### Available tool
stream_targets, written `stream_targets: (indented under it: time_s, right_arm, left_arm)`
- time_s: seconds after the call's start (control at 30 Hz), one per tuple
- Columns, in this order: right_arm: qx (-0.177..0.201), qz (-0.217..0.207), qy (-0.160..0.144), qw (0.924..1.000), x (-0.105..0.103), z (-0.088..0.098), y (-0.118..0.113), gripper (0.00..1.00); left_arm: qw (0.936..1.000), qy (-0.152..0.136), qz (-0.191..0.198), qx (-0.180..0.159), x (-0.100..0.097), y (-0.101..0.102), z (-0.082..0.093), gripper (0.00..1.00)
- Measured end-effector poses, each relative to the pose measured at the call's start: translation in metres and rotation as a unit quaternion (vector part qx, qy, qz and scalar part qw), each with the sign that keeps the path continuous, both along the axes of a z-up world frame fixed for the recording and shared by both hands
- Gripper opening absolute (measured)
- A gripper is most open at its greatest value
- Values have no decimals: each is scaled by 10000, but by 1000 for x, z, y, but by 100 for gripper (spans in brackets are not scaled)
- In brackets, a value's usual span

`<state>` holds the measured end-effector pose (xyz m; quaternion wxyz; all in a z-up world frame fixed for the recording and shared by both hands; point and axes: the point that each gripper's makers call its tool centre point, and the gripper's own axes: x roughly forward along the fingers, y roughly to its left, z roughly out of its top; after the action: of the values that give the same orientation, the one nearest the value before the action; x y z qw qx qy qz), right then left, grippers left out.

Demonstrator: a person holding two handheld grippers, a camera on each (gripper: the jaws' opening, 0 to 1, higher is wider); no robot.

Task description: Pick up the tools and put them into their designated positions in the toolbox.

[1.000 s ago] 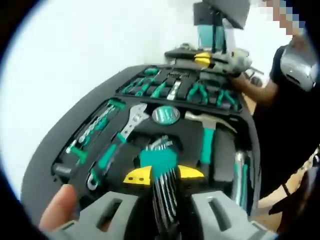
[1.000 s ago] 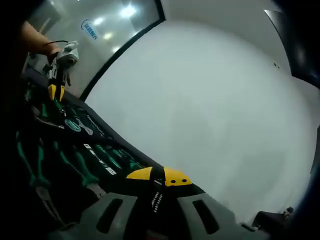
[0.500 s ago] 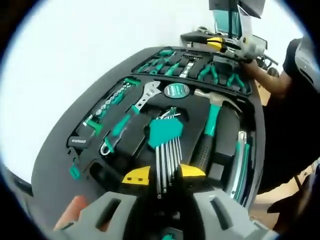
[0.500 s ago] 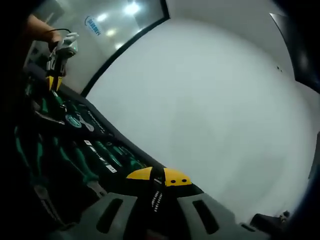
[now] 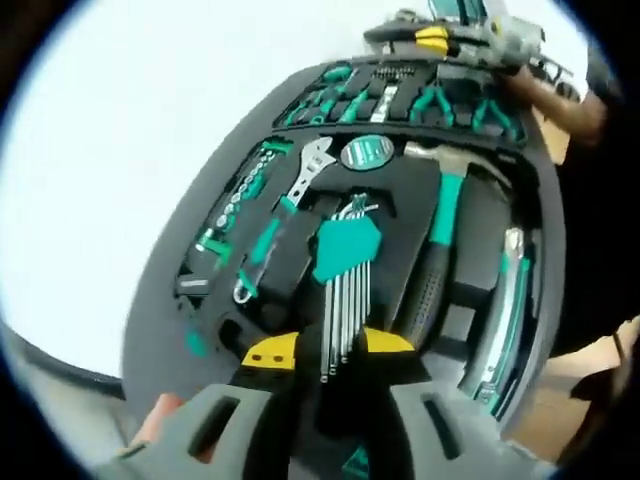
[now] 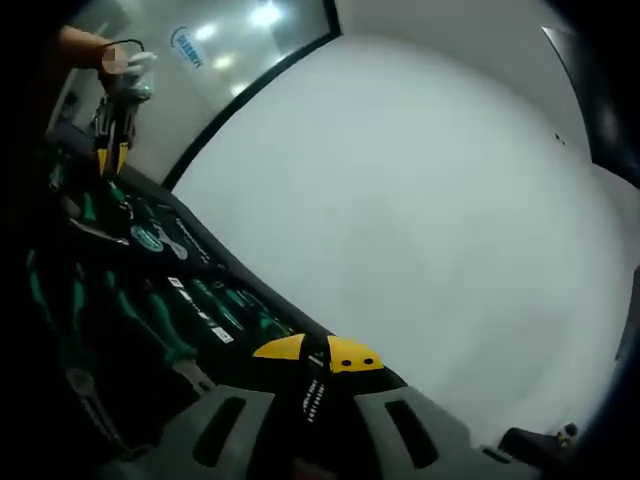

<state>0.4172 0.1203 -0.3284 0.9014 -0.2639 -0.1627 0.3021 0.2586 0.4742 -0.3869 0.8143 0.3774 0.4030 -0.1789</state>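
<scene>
Teal hex key set [image 5: 342,262] lies in my toolbox [image 5: 160,300]; left gripper [image 5: 320,352] pinches its keys (right gripper [image 6: 318,352] pressed together)

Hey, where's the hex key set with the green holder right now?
In the left gripper view, the hex key set lies in the middle of the toolbox, between the adjustable wrench and the hammer, just ahead of the left gripper.

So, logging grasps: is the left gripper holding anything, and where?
Cannot tell: hex key set's long ends lie between the left gripper's jaws; contact unclear.
</scene>
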Motion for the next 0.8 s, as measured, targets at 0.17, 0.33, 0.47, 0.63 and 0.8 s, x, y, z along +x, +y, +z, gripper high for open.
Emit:
stream_targets:
  time_s: [0.17,0.33,0.47,0.63,0.8]
  right_arm:
    - [-25,10,-14,10000,0,0,1,4]
    - [-4,22,-13,10000,-1,0,1,4]
    - [25,22,1,10000,-1,0,-1,4]
    - [42,27,4,10000,-2,1,-1,4]
    - [62,42,6,10000,-2,2,-1,4]
  left_arm:
    - [9964,-758,-80,-375,6,-59,23,15]
    - [9945,-669,-240,765,16,-51,-2,16]
    - [9920,-870,-297,865,30,-53,-7,14]
    - [9735,-1250,-632,1807,33,-56,3,17]
    - [9715,-1511,-426,1778,30,-59,5,18]
